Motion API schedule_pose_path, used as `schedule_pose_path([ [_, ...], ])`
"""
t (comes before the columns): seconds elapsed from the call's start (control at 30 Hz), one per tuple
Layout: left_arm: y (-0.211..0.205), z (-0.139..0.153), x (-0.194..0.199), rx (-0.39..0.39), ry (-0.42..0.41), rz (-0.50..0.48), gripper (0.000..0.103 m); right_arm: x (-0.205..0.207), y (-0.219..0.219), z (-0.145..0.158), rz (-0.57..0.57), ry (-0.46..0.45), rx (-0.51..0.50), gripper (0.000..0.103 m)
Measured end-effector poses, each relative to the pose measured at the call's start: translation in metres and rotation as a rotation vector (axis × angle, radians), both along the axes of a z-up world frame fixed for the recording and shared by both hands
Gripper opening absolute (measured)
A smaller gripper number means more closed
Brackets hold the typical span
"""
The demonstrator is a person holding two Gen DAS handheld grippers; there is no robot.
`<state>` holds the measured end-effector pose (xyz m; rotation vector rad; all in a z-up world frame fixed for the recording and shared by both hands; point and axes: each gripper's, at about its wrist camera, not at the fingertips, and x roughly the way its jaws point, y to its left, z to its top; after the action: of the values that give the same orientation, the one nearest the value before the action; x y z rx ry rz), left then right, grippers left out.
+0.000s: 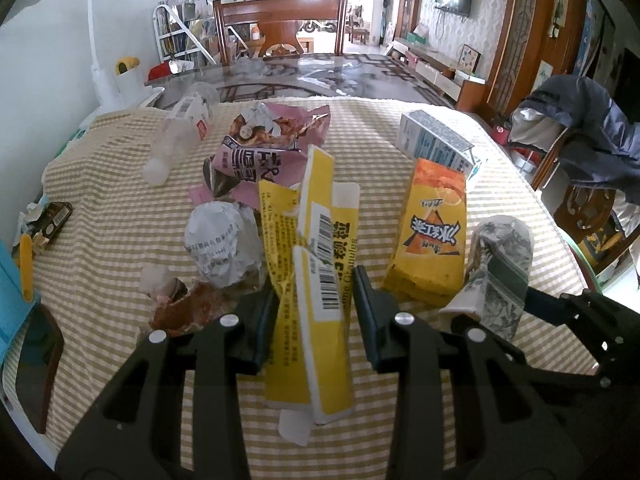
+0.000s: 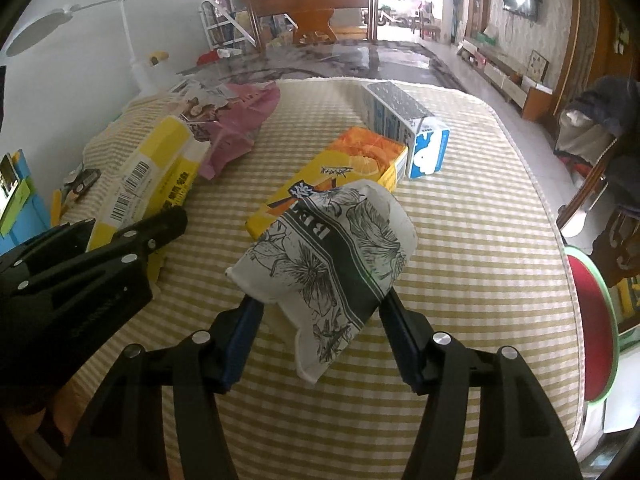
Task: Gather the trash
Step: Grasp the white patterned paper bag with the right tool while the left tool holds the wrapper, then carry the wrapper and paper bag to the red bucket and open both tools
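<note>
Trash lies on a checked tablecloth point(image 1: 400, 420). My left gripper point(image 1: 316, 292) has its jaws on both sides of a flattened yellow carton point(image 1: 316, 320) with a barcode; whether they press it I cannot tell. My right gripper point(image 2: 320, 312) has its jaws against the sides of a crumpled paper cup point(image 2: 336, 256) with a black flower print, also in the left wrist view point(image 1: 496, 276). An orange juice carton point(image 1: 432, 236) lies between the grippers. A crumpled paper ball point(image 1: 220, 240), a pink snack bag point(image 1: 264, 148), a clear plastic bottle point(image 1: 176, 140) and a white-blue milk carton point(image 1: 436, 140) lie further off.
A brown torn wrapper point(image 1: 180, 304) lies left of my left gripper. A dark wrapper point(image 1: 52, 220) and a blue box point(image 1: 12, 300) sit at the left edge. A white desk lamp point(image 2: 132, 52) stands at the back left. A red stool point(image 2: 588, 320) stands beyond the table's right edge.
</note>
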<state>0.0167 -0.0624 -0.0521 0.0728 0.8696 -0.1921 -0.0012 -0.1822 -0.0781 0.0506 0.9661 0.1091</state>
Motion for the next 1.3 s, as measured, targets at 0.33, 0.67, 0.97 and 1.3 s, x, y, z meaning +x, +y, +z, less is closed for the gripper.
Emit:
schedule_pose_path([
  [0.33, -0.001, -0.003, 0.001, -0.002, 0.01, 0.001, 0.035, -0.001, 0.0, 0.0, 0.002, -0.006, -0.009, 0.058],
  [0.67, 0.003, -0.009, 0.002, -0.043, 0.023, 0.008, 0.035, -0.019, -0.043, 0.03, -0.062, -0.05, 0.151, 0.058],
  [0.97, -0.024, 0.01, -0.015, 0.056, -0.033, -0.021, 0.035, -0.048, -0.116, 0.052, -0.193, -0.09, 0.247, 0.058],
  [1.3, -0.079, 0.02, -0.026, -0.073, 0.047, -0.169, 0.035, -0.077, -0.182, 0.058, -0.337, -0.123, 0.287, 0.058],
])
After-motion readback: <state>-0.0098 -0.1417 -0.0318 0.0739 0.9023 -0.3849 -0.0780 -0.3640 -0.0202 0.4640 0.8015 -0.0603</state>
